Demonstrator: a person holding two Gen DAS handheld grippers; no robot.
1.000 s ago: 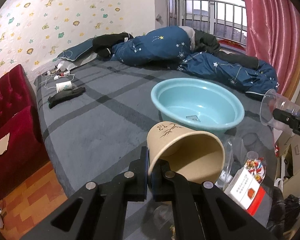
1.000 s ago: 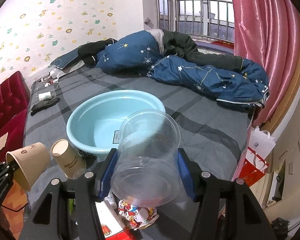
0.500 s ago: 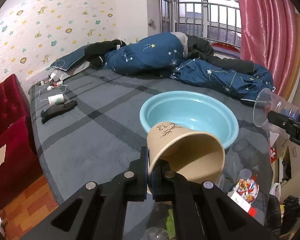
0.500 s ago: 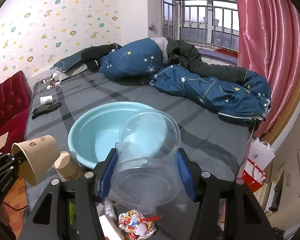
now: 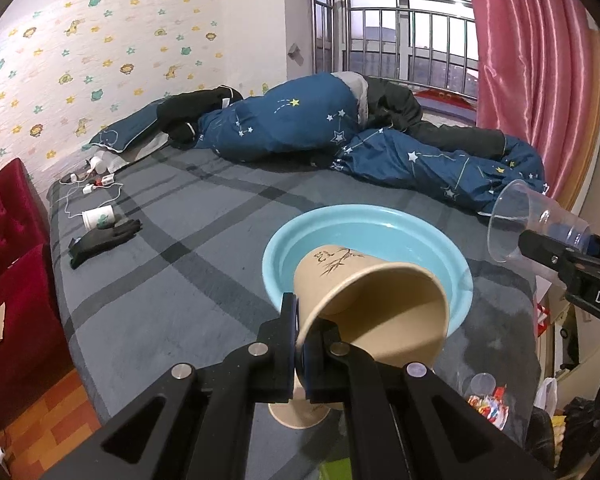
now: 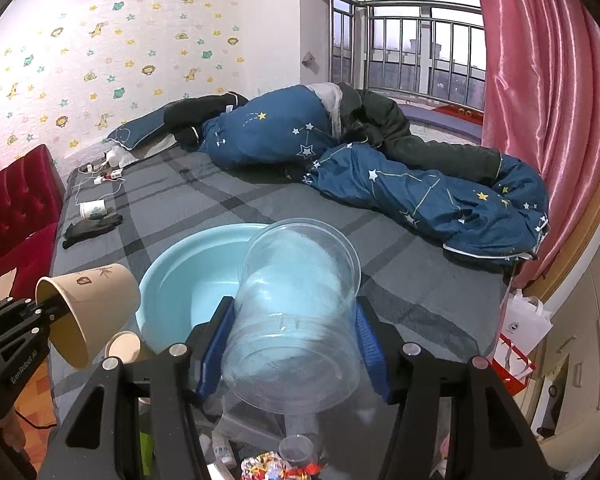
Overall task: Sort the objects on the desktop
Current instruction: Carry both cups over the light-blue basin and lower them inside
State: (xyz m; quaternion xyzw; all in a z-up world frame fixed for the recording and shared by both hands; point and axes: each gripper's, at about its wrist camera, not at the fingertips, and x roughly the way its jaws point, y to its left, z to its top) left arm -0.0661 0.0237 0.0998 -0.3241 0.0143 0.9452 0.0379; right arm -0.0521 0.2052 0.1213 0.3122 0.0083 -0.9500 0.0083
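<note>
1. The left gripper (image 5: 300, 330) points forward and tilts downward over the near edge of the bed, its jaws pinched tight on the rim wall of a brown paper cup (image 5: 370, 308). The cup hangs on its side in the air, mouth toward the camera, base toward the blue basin (image 5: 284, 248).
2. The right gripper (image 6: 294, 338) has the same downward tilt. Its blue pads (image 6: 370, 344) press on both sides of a clear plastic cup (image 6: 296, 304), which lies on its side with its base toward the camera and its mouth toward the basin.
3. In the left wrist view the right gripper enters from the right edge, level with the basin's far rim, with the clear cup's mouth aimed left.
4. Below the grippers there is a second brown paper cup (image 6: 122, 346) standing upright just beside the basin's near rim, a small clear cup (image 6: 296, 450), and one crumpled colourful wrapper (image 6: 278, 468).
5. One basin sits on the grey plaid bed sheet (image 5: 160, 280); whether anything lies in it I cannot tell.
6. Farther left on the sheet, a black glove (image 5: 102, 240) lies just beside one white paper cup (image 5: 98, 216) tipped on its side.
7. Cups counted: two brown paper, one white paper, two clear plastic.
8. At the far end, a blue star-print quilt (image 5: 300, 124) is heaped beside one pink curtain (image 5: 532, 60).
</note>
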